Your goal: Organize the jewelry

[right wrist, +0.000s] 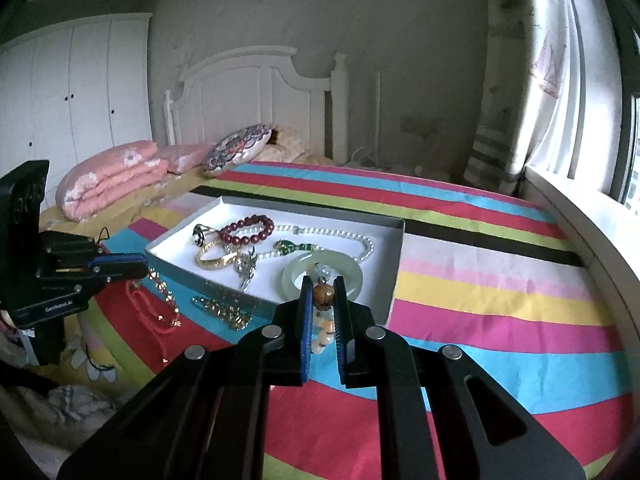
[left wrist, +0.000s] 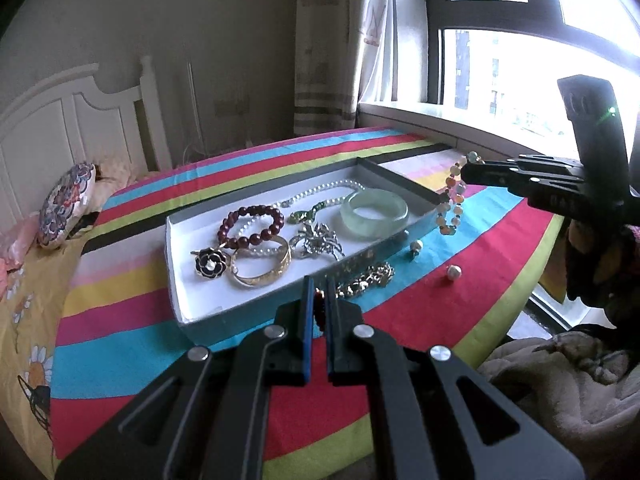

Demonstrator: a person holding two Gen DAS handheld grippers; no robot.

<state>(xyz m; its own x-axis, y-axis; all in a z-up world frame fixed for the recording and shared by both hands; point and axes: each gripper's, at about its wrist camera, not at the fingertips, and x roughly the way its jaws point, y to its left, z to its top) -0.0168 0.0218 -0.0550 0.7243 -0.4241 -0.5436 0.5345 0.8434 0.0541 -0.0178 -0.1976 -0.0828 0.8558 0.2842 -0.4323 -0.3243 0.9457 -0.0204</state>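
My right gripper (right wrist: 323, 300) is clamped on a multicolored bead bracelet (left wrist: 452, 200), which hangs above the striped bedspread (left wrist: 460, 300) just beside the white tray's (left wrist: 176, 276) far corner. My left gripper (left wrist: 319, 292) has its jaws narrowed onto a red coral strand (right wrist: 148, 312) near the gold chain (left wrist: 366, 282). The tray holds a jade bangle (left wrist: 374, 212), a pearl necklace (left wrist: 320, 190), a dark red bead bracelet (left wrist: 250, 226) and a gold bangle (left wrist: 260, 268).
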